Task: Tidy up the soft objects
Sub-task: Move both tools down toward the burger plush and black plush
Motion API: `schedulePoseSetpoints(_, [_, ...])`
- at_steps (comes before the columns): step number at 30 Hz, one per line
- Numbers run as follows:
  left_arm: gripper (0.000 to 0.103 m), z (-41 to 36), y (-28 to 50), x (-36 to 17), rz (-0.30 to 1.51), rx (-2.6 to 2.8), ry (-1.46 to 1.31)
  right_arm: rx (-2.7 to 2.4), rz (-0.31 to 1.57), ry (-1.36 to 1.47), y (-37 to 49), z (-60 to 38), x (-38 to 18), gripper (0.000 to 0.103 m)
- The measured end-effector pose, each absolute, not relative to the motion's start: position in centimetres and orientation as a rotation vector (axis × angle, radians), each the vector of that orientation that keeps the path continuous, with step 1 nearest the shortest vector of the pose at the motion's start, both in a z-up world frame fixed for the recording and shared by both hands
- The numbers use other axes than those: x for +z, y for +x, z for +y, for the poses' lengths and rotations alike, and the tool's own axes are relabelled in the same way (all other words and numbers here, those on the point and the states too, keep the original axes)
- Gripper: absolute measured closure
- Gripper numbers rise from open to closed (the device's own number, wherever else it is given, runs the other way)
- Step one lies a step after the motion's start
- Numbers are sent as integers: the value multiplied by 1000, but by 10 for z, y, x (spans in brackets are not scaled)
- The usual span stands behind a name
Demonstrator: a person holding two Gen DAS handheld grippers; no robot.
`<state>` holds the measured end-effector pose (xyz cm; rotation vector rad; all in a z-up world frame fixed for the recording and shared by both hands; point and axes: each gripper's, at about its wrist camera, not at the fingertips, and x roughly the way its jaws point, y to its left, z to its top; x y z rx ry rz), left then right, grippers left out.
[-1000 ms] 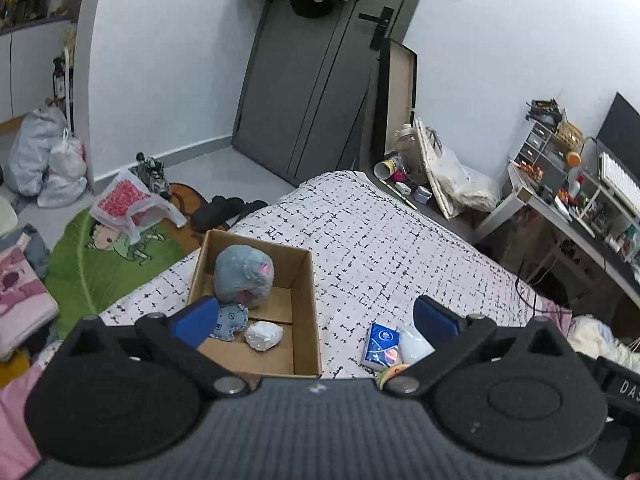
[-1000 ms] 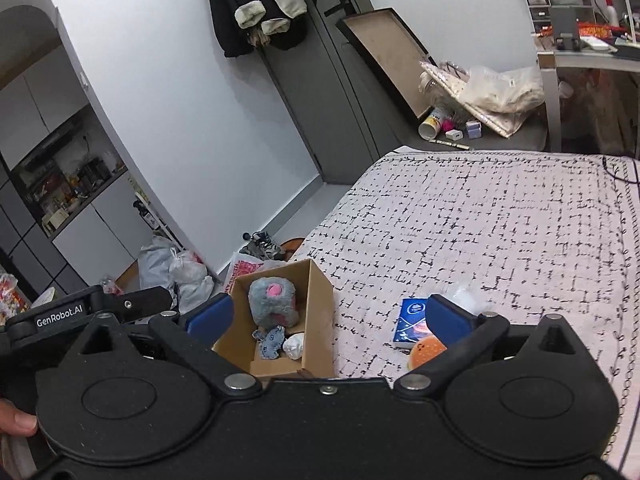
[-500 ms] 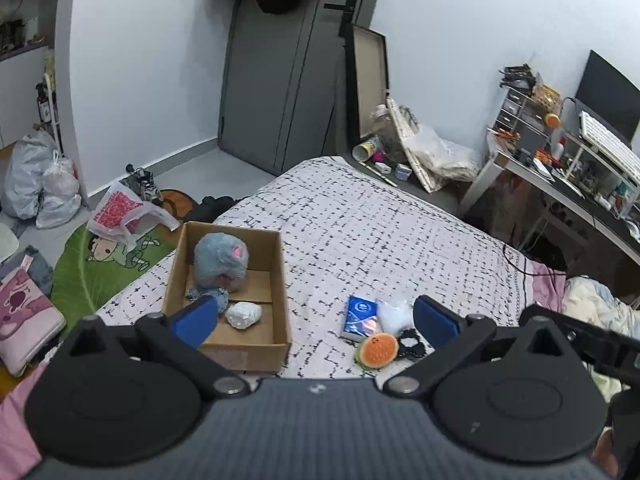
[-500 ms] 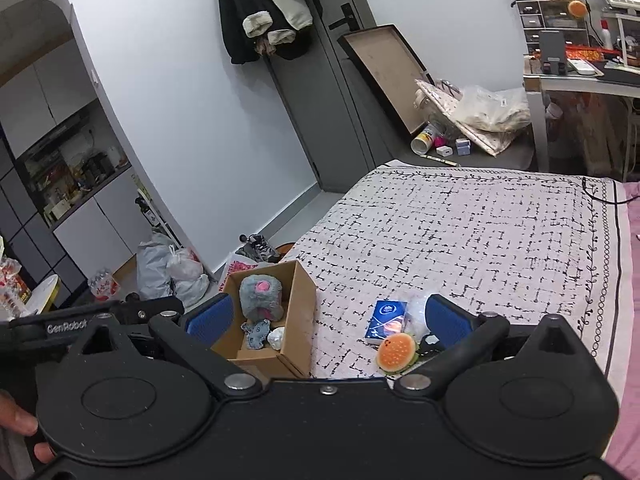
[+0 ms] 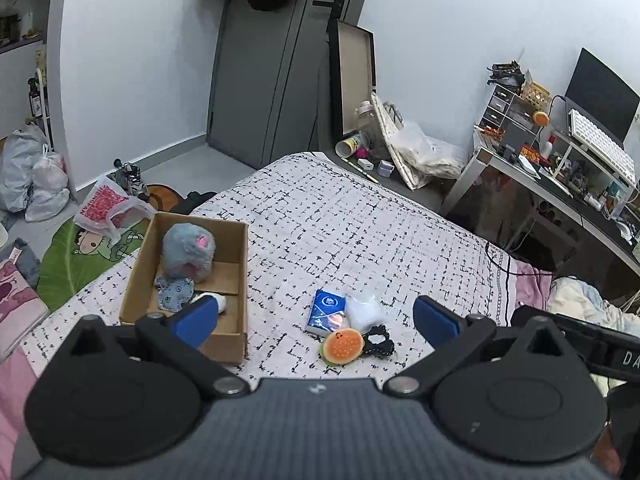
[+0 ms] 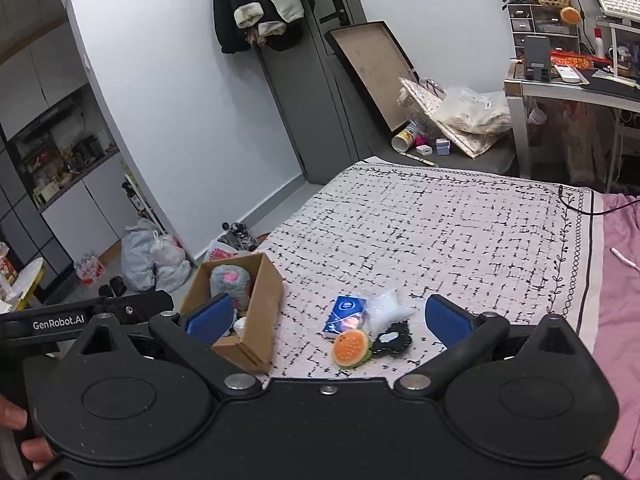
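Note:
A cardboard box (image 5: 138,280) (image 6: 264,292) sits on the bed and holds a grey plush (image 5: 188,254) (image 6: 232,284), a blue cloth toy (image 5: 174,294) and a small white item (image 5: 220,302). To its right lie a blue tissue pack (image 5: 325,312) (image 6: 346,316), a clear white bag (image 5: 364,310) (image 6: 384,308), an orange burger toy (image 5: 343,347) (image 6: 351,347) and a black lacy item (image 5: 378,342) (image 6: 394,338). My left gripper (image 5: 316,320) and right gripper (image 6: 328,320) are both open and empty, held above these things.
The bed has a black-and-white patterned cover (image 5: 340,232). Bags (image 5: 32,176), a green rug (image 5: 76,256) and shoes lie on the floor at left. A cluttered desk (image 5: 560,176) stands at right. A grey door (image 5: 264,80) is behind.
Both grippers have pulled back and up from the bed. The burger toy and the black lacy item have come into full view. Nothing was picked up.

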<state>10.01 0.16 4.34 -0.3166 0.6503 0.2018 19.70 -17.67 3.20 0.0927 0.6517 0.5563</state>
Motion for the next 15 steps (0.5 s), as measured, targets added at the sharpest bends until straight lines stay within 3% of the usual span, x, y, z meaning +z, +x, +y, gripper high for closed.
schedulePoseSetpoints(8, [0,-1,114,28,679,222,-347,568,635,99,216,-179,43,0])
schedulePoseSetpoints(15, [3,-6,134,9,693,167,-375,532,685,194,238,-192,1,0])
